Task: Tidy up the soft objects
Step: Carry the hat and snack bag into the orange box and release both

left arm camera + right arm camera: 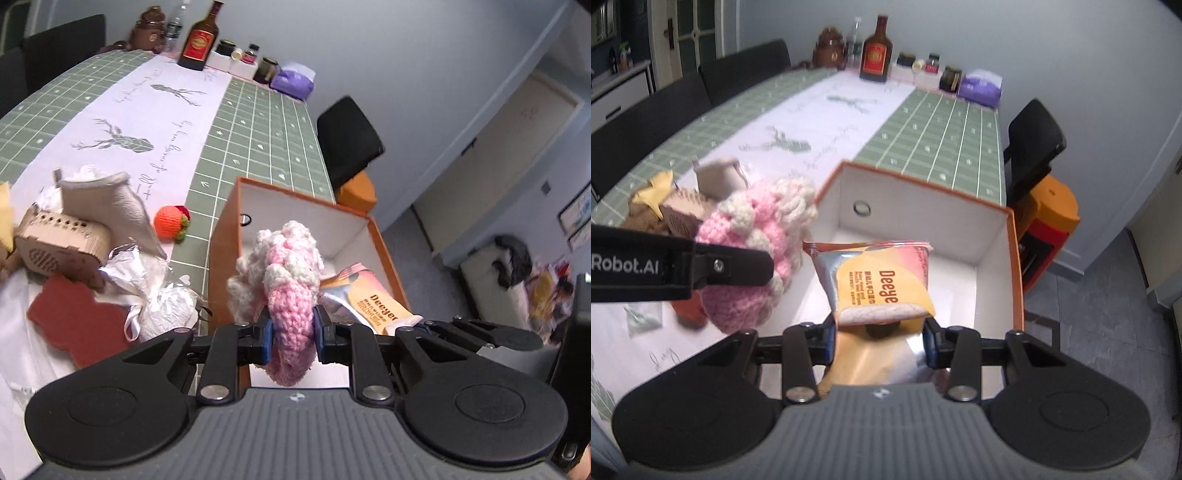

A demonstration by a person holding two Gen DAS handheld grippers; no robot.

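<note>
**Ana:** Left wrist view: what's the left gripper (292,334) got?

**Ben:** Its jaws are clenched on a pink-and-white crocheted soft toy (284,273), hanging at the near-left edge of the orange cardboard box with white inside (288,206).

**Ana:** And the right gripper (881,334)?

**Ben:** Clamped on a crinkly orange-and-silver wet-wipes packet (875,280), over the box's open interior. A small orange knitted fruit (171,222) sits on the green grid tablecloth (258,122), just beside the box.
</note>
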